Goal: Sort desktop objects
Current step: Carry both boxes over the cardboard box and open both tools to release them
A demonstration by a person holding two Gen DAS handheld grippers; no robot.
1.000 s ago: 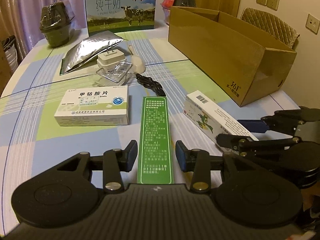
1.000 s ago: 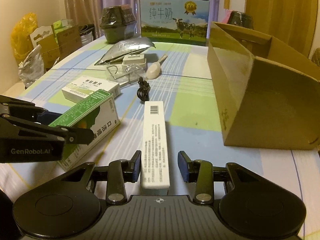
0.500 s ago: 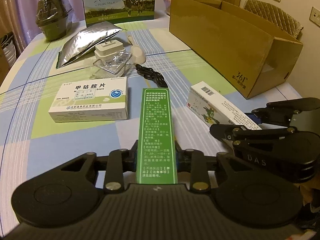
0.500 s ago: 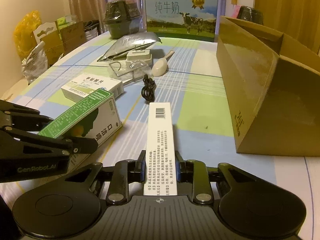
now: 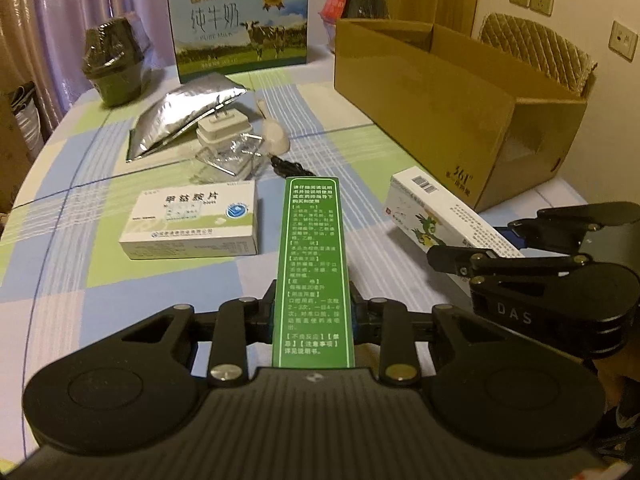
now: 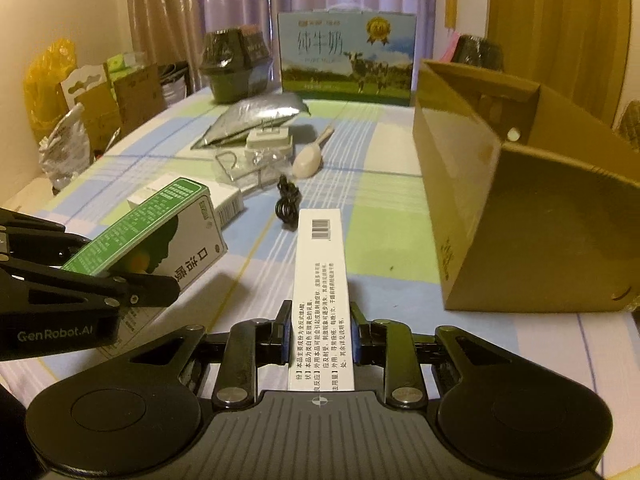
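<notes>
A cardboard box, open at the top, stands on the table, ahead and to the right of both grippers. A green carton is clamped at its near end by the left gripper, its long axis running straight forward along the fingers and its far end raised off the cloth. A white carton is gripped the same way by the right gripper, long axis forward, lifted. The box is judged nearer to the right gripper, so a rightward swing is called for. A third carton is left lying on the table.
</notes>
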